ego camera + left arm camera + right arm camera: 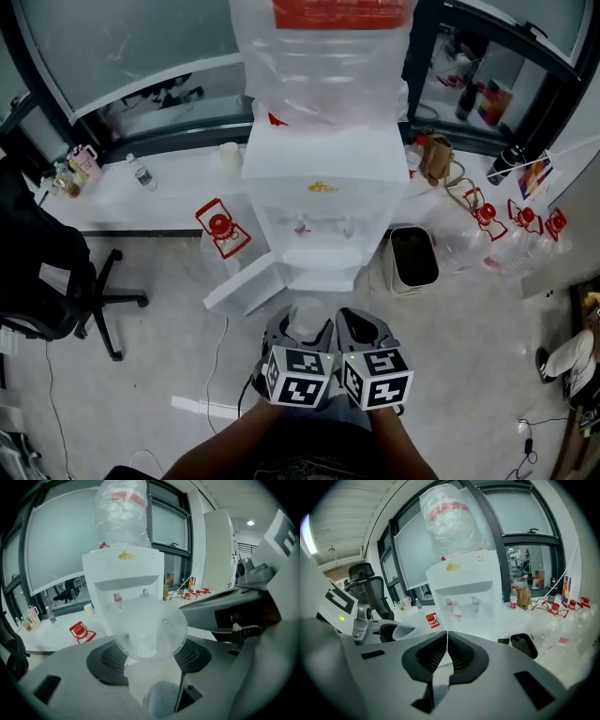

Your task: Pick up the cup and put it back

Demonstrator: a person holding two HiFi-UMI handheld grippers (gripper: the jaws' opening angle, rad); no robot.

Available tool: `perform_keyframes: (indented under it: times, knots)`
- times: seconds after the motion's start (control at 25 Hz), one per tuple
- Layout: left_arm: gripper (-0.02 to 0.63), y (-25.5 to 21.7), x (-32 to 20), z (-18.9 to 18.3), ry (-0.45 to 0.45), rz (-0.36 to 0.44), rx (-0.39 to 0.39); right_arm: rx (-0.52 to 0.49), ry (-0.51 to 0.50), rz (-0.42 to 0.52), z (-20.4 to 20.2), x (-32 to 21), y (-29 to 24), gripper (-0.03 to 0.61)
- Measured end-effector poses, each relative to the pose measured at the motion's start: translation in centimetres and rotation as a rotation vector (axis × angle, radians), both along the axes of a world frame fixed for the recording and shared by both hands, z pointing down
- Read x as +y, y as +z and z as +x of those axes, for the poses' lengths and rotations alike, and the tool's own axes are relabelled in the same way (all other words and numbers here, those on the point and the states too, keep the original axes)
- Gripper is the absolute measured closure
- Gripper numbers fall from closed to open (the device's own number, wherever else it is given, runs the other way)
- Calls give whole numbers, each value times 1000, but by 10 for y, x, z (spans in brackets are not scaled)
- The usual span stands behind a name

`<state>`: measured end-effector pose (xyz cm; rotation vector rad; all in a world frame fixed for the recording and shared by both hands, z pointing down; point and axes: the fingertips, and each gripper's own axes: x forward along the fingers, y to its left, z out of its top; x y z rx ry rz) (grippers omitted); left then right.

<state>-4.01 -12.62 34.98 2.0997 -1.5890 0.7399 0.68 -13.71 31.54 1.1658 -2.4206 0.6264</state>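
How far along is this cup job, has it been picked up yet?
Picking up looks done: the clear plastic cup sits gripped in the left tool, off any surface. In hand: it is held before the white water dispenser, the right tool shut and empty beside it. Left: setting the cup down again; where, I can't tell.

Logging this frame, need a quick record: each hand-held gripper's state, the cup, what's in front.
left hand-held gripper: closed on clear plastic cup
right hand-held gripper: jaws together, nothing between them
cup: held in the air, facing the water dispenser
water dispenser: white, upturned bottle on top
floor: black bin just right of the dispenser in the head view
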Motion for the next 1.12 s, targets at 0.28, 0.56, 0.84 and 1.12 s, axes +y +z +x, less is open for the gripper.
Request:
perform_keyframes:
  times: [0.28,0.56,0.84,1.12]
  knots:
    - [326,57,-29,-4,7,-14,-12,13,-25,21,-8,-32,51,557]
    - [326,117,-51,-1,33,-19,-41,-24,-7,22,-4,-60,111,556]
    - [327,187,-79,-3,51,-18,-54,-67,22,37,5,-93,176,557]
    - [327,257,-117,-10,61,7,-61,-57,24,66,5,-120,252,556]
